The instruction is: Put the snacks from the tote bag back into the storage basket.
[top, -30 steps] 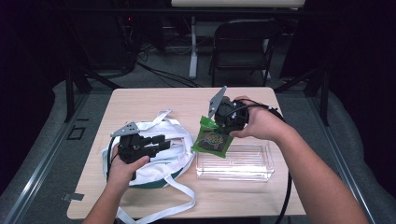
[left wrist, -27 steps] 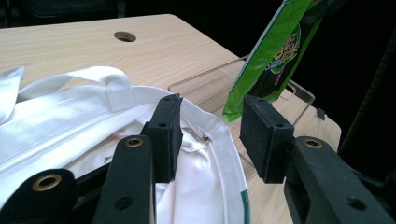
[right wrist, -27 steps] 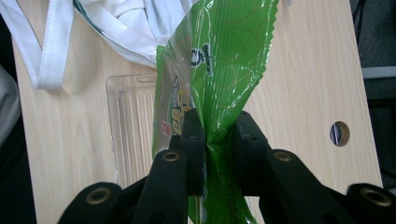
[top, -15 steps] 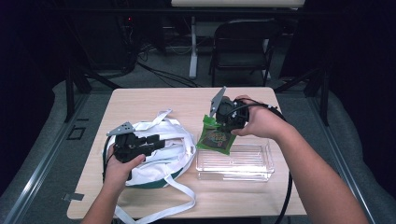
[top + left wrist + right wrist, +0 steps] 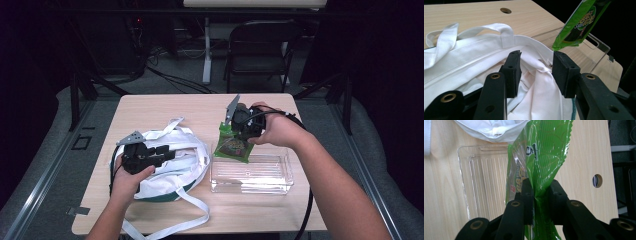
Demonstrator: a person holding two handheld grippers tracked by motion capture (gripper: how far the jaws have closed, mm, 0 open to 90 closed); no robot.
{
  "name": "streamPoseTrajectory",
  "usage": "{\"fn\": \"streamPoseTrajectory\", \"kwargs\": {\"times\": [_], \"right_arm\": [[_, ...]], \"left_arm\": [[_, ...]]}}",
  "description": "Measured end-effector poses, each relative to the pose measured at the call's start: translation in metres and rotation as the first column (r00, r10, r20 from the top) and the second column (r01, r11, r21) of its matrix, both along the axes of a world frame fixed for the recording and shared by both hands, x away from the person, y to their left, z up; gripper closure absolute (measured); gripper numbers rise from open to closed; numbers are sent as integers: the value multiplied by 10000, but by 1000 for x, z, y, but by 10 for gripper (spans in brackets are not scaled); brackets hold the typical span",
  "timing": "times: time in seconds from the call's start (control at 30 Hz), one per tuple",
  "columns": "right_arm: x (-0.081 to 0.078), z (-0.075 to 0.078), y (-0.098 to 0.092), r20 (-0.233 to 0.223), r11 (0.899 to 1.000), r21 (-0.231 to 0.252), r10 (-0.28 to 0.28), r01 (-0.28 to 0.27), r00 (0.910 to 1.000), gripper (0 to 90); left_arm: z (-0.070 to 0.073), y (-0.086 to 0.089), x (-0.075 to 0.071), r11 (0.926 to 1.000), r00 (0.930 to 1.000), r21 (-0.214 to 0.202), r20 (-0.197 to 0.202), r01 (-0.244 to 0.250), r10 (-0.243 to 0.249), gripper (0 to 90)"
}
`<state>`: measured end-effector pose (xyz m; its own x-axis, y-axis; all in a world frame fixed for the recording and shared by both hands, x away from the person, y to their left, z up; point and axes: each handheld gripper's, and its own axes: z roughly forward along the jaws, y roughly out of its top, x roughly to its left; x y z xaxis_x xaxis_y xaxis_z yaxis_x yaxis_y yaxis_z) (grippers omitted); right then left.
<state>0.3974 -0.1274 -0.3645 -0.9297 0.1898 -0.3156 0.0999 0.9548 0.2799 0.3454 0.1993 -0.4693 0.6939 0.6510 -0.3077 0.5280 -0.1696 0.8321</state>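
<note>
My right hand-held gripper (image 5: 537,195) is clamped on a green snack packet (image 5: 541,157), which I hold above the near-left corner of the clear plastic tray (image 5: 252,172) on the desk (image 5: 165,107). The jaws pinch the packet's crimped edge, and its lower part is cut off at the bottom of the right gripper view. The printing is folded and glossy; I can make out white and red lettering but cannot read a brand. In the left gripper view the packet (image 5: 579,25) shows yellow lettering, too tilted and cropped to read.

My left hand-held gripper (image 5: 536,75) is open, its jaws well apart over the mouth of the white cloth bag (image 5: 474,57), not gripping the fabric. In the high view my left hand (image 5: 127,177) covers part of the bag (image 5: 185,160), and one long strap (image 5: 175,222) runs off the desk's near edge.
</note>
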Motion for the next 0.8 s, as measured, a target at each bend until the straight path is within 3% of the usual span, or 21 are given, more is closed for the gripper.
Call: {"fn": "streamPoseTrajectory", "kwargs": {"times": [0.47,0.8], "right_arm": [[5,-9,1,60,9998,-208,24,-22,10000,768],[12,-24,1,70,9990,-443,-2,5,10000,768]], "left_arm": [[-2,-1,0,9998,9999,147,41,-145,144,553],[-4,-1,1,9995,9998,249,54,-203,202,552]]}}
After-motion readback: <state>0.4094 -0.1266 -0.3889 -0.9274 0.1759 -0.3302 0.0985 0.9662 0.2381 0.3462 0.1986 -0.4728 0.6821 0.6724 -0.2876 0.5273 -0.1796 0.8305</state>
